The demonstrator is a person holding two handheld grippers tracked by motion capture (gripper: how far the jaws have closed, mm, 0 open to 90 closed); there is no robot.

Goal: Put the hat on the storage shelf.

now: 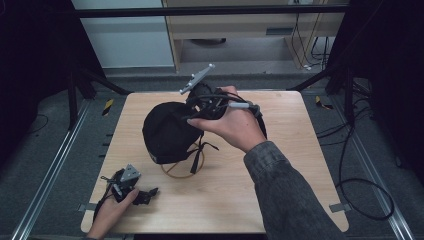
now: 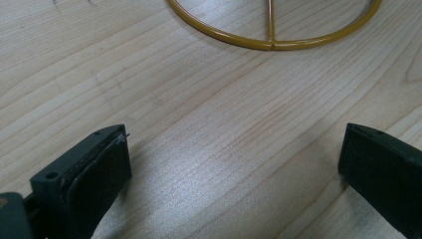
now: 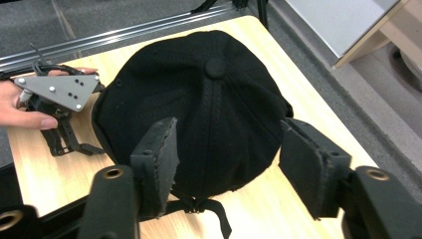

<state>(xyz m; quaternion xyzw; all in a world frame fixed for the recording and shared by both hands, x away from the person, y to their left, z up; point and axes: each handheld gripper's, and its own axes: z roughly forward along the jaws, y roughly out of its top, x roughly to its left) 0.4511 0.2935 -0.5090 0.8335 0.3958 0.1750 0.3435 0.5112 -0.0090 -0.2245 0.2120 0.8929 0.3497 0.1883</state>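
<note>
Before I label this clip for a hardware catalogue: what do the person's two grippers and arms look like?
Both are black handheld tools. The left gripper and right gripper each carry a grey three-cornered plate with small dots on top, and black cables trail from them. The jaws end in flat black rectangular pads on holders with brass-rimmed screw holes. The right arm wears a dark grey mottled sleeve; the left hand has no visible sleeve.

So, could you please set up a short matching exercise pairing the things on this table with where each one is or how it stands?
Things:
1. black cap
2. yellow wire ring
3. left claw
4. right claw

Places or states:
A. flat on the wood, partly under the cap
B. near corner of the table, resting on the wood, jaws apart
C. perched on the wire stand, mid-table
D. jaws apart just above the cap's crown

Pairs: 1-C, 2-A, 3-B, 4-D
</note>
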